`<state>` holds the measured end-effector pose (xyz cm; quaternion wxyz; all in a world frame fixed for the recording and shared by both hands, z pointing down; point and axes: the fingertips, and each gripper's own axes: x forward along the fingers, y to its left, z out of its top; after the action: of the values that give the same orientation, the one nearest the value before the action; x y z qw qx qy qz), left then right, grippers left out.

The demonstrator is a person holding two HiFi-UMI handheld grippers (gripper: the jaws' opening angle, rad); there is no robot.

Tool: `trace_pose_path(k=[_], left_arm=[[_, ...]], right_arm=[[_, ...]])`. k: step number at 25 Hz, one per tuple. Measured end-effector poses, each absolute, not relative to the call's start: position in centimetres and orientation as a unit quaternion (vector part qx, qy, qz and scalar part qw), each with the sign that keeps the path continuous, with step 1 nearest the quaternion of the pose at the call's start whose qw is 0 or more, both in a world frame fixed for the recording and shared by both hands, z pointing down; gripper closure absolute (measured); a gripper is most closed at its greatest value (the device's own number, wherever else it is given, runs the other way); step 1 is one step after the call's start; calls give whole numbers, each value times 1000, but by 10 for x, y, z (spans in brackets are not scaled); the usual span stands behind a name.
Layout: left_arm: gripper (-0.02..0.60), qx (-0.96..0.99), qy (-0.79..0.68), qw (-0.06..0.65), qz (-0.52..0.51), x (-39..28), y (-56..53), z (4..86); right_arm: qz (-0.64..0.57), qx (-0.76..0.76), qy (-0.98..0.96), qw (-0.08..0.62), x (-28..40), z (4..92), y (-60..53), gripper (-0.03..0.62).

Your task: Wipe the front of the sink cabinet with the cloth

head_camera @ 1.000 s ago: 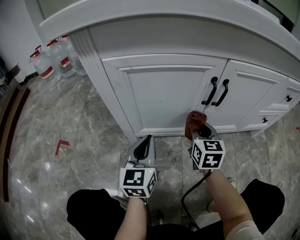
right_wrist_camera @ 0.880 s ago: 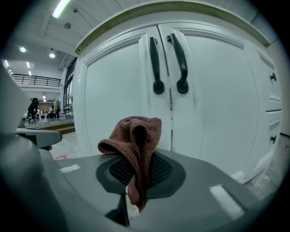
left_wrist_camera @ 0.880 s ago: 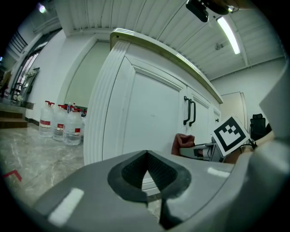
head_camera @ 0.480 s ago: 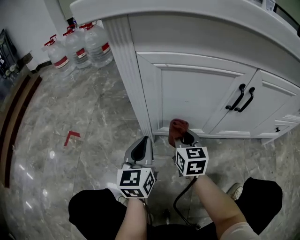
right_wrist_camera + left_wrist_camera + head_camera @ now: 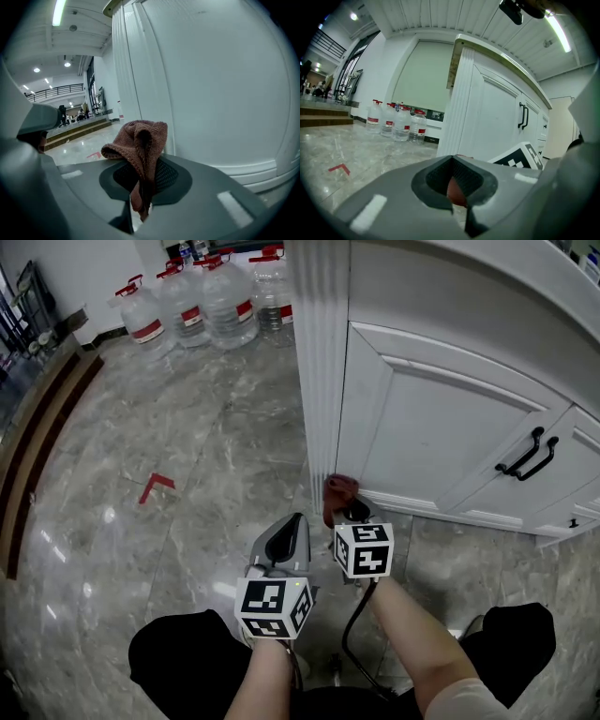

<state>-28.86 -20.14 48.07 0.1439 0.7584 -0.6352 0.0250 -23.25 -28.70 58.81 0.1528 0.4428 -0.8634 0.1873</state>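
Note:
A reddish-brown knitted cloth (image 5: 140,143) is pinched in my right gripper (image 5: 140,206), bunched above the shut jaws. In the head view the cloth (image 5: 338,493) sits low against the white sink cabinet (image 5: 450,418), at the foot of its fluted left corner post (image 5: 322,362). My right gripper (image 5: 351,512) is just in front of the cabinet's base moulding. My left gripper (image 5: 288,538) hovers over the floor to the left, jaws shut with nothing in them. In the left gripper view the cabinet (image 5: 487,112) rises to the right, and a bit of the cloth (image 5: 454,193) shows past the jaws.
The cabinet door carries black handles (image 5: 530,454). Several water bottles with red caps (image 5: 202,301) stand on the marble floor at the back left. A red tape mark (image 5: 156,487) lies on the floor. A black cable (image 5: 352,638) trails from my right gripper. My knees fill the bottom of the head view.
My right gripper has carried the cloth leftward along the cabinet's bottom, from under the door handles to the left corner post. My left gripper has stayed beside it.

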Motion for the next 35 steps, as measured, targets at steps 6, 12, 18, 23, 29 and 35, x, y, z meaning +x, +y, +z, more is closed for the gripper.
trace_pose_path(k=[6, 12, 18, 23, 29, 35], left_arm=[[581, 749, -645, 151, 27, -305, -203, 491], [581, 758, -634, 149, 27, -282, -214, 492], [581, 776, -613, 141, 42, -242, -229, 498], [581, 788, -597, 143, 46, -208, -232, 504], [581, 815, -559, 131, 80, -163, -222, 508], [581, 810, -568, 124, 74, -151, -221, 498]], right_arm=[[196, 464, -849, 157, -217, 602, -294, 514], [203, 489, -831, 169, -164, 609, -298, 514], [205, 507, -819, 171, -105, 610, -298, 513], [231, 543, -793, 151, -47, 608, -299, 513], [245, 566, -774, 146, 3, 607, -293, 514], [244, 557, -781, 143, 16, 595, -286, 514]])
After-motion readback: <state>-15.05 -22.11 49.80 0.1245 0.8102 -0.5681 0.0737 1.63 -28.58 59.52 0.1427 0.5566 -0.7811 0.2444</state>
